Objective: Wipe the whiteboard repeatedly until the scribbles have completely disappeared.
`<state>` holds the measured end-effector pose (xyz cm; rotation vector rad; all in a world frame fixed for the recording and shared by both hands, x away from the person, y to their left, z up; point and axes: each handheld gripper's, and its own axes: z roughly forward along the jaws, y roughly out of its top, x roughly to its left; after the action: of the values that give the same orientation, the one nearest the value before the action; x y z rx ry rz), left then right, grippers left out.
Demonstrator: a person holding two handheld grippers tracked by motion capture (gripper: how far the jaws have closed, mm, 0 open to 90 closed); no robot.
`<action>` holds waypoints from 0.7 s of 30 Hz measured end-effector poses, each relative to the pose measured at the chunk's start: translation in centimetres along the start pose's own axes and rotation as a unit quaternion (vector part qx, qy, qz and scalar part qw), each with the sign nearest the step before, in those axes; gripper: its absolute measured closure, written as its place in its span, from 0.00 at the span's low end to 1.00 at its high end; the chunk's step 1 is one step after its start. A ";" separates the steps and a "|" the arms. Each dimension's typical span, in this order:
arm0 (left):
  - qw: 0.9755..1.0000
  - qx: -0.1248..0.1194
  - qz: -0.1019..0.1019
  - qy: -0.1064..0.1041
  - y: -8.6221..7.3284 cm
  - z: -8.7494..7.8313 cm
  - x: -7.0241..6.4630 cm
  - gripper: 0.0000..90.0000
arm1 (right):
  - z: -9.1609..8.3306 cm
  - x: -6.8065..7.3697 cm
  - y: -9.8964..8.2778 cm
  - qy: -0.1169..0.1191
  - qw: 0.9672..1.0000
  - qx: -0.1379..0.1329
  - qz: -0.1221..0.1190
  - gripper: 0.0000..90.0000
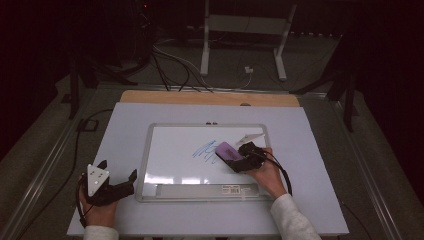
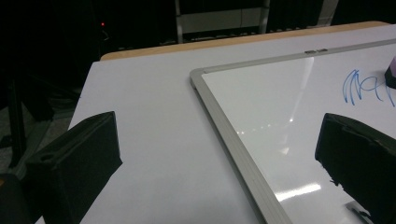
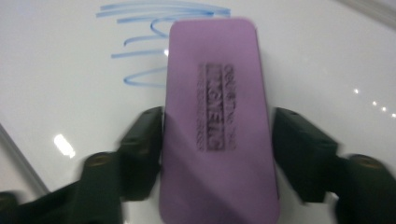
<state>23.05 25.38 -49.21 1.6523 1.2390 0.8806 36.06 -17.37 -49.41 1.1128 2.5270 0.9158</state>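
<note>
The purple eraser (image 3: 217,121) lies on the whiteboard (image 1: 172,145) right of centre, over the blue scribble (image 1: 204,149). It sits between the right gripper (image 3: 217,149)'s jaws; the left one touches it, the right stands just clear: released. The left gripper (image 2: 217,172) gapes empty across the whiteboard's left frame, near the table (image 1: 125,130)'s front left corner.

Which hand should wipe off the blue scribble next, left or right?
Right. The right gripper already has the purple eraser between its fingers, at the blue scribble on the whiteboard. The left gripper sits open beside the board.
</note>
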 end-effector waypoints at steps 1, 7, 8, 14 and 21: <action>1.000 0.001 0.001 0.000 0.0 0.0 0.0 0.01 | 0.0 -0.1 0.1 -0.001 1.000 -0.002 0.004 0.27; 1.000 -0.001 0.001 0.000 0.0 0.0 0.0 0.01 | 0.6 -0.8 0.9 0.023 0.998 -0.016 0.047 0.26; 1.000 -0.001 0.001 0.000 0.0 0.0 0.0 0.01 | 0.9 -0.9 0.9 0.026 0.998 -0.016 0.053 0.27; 1.000 0.000 0.000 -0.001 0.0 0.0 0.0 0.01 | 1.7 -0.7 1.1 0.026 0.998 -0.015 0.062 0.42; 1.000 0.002 0.002 -0.002 0.0 0.1 -0.1 0.01 | 1.8 1.0 1.3 0.032 0.999 -0.003 0.031 0.45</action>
<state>23.09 25.31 -49.23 1.6593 1.2351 0.8790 36.96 -15.17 -49.94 1.1831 2.5515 0.9891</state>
